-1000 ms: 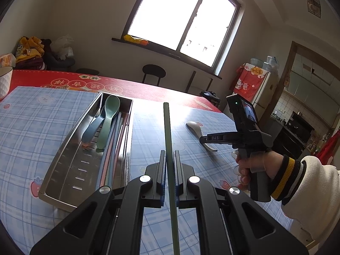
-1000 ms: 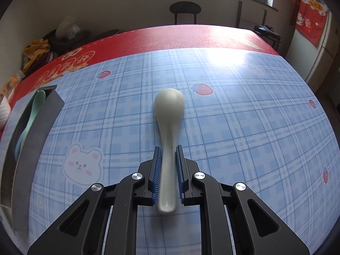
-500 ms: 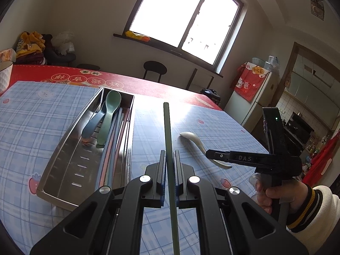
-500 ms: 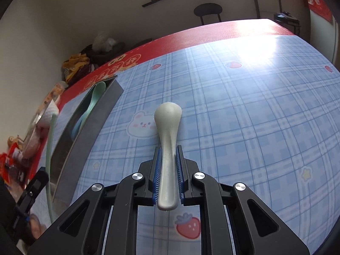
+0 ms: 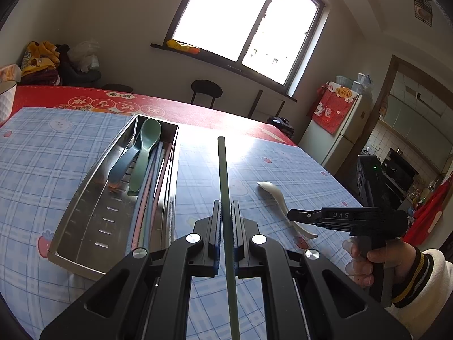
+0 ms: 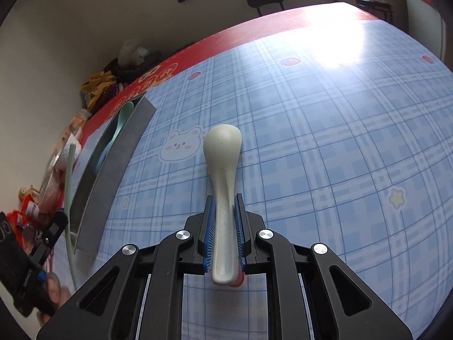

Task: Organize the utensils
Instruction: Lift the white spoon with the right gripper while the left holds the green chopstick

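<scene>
My left gripper (image 5: 226, 212) is shut on a dark green chopstick (image 5: 223, 175) that points forward above the table, just right of the steel utensil tray (image 5: 85, 215). The tray holds a green spoon (image 5: 145, 153), a blue spoon (image 5: 121, 164) and several chopsticks (image 5: 150, 198). My right gripper (image 6: 223, 206) is shut on the handle of a white spoon (image 6: 222, 153), held over the checked tablecloth to the right of the tray (image 6: 119, 153). The white spoon (image 5: 276, 195) and right gripper (image 5: 294, 214) also show in the left wrist view.
A blue checked cloth (image 6: 325, 141) covers the table, with a red band (image 5: 113, 103) at the far edge. A white cup (image 5: 5, 99) stands at far left. A stool (image 5: 206, 89) and a fridge (image 5: 339, 124) stand beyond the table.
My right gripper has lifted the white spoon off the table and swung left toward the tray. My left gripper has kept hold of the green chopstick and drifted slightly.
</scene>
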